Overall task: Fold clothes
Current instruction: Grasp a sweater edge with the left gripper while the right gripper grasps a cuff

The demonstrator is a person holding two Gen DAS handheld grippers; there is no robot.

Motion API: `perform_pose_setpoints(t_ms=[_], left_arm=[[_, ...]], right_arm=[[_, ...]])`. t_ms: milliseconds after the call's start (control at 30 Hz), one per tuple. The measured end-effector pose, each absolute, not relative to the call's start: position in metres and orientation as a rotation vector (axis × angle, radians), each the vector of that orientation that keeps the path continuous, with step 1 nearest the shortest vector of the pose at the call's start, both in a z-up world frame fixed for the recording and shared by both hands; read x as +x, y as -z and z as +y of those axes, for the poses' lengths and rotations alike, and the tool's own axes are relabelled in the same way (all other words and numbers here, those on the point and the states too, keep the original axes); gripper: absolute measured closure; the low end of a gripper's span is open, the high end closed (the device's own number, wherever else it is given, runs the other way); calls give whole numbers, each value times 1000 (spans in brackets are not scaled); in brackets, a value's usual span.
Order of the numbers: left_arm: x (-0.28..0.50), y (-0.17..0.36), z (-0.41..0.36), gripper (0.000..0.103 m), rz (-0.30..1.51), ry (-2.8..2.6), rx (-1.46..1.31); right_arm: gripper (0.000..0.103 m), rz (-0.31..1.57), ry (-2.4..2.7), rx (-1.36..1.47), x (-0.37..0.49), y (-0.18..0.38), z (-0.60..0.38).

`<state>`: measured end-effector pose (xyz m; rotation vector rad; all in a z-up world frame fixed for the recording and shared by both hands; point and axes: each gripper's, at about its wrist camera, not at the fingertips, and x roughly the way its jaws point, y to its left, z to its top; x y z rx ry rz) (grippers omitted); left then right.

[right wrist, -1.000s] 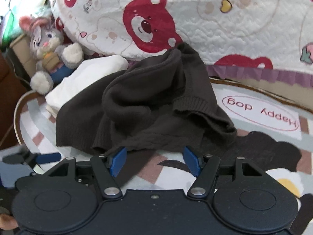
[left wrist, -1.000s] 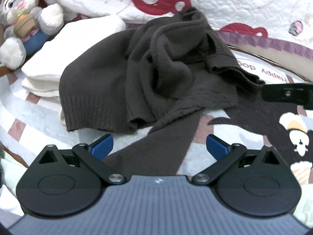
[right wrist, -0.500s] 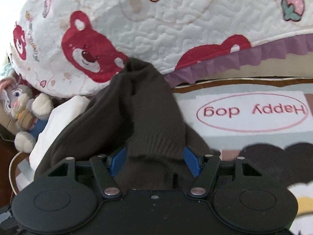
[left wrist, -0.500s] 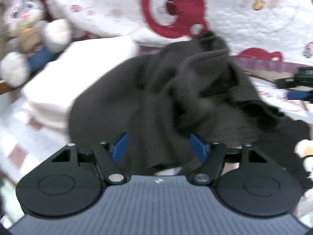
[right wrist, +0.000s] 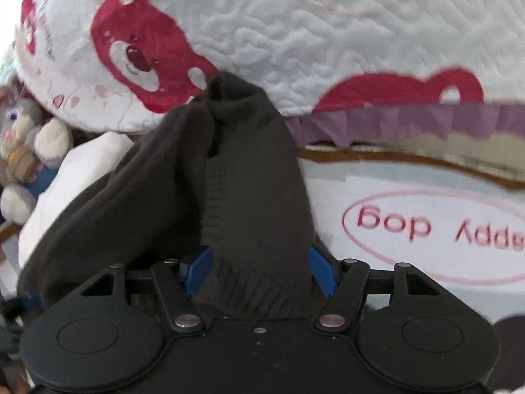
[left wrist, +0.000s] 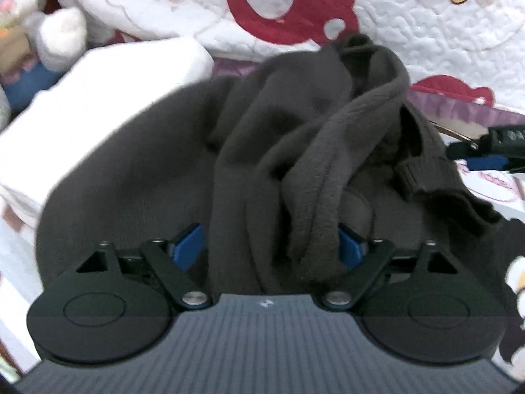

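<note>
A dark brown knit sweater (left wrist: 157, 170) lies crumpled on the bed, heaped up against the quilt. My left gripper (left wrist: 269, 249) is open, its blue fingers (left wrist: 188, 246) on either side of a bunched fold of the sweater. My right gripper (right wrist: 259, 271) is also open, and a ribbed edge of the sweater (right wrist: 249, 170) lies between its fingers (right wrist: 323, 272). In the left wrist view, the tip of the right gripper (left wrist: 485, 157) shows at the sweater's right side.
A folded white cloth (left wrist: 108, 98) lies left of and partly under the sweater. A plush rabbit (right wrist: 29, 138) sits at the far left. A white quilt with red bears (right wrist: 328, 32) rises behind. The mat with a "Happy dog" print (right wrist: 426, 229) extends to the right.
Both grippers have moved forward into the sweater, so that fabric now lies between their fingers. The left gripper's fingers stand somewhat closer together than one second ago.
</note>
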<state>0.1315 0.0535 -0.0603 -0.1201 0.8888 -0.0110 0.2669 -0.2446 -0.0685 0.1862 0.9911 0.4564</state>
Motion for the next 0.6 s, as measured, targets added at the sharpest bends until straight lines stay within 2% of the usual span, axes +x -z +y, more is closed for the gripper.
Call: perform_pose_setpoints(t_ms=[100,267,333,400,500,533,567,600], left_arm=[[125,61,57,29,863,43,-72],[135,70,69,24,867,28,-196],[137,75,74,16,876,22,-222],[136,79,79,10,883,19,-245],[136,94,79,0,932,23,-262],[136,99,77,0,951,26,-262],[136,102,72,0,950,30,-240],[135,104,68,9,948,39,-222]], right_arm=[[32,1005,-439,222,273,79,-245],[32,1001,-404,158,284,99,-236],[27,1002,-394,146,286,108,-232],[17,1000,-373,142,288,117,-229],[14,989,-323,153,289,128,-226],[14,972,-301,156,286,129,-225],[17,941,-297,135,276,122,-224],[40,911,-292,114,266,115,-222]])
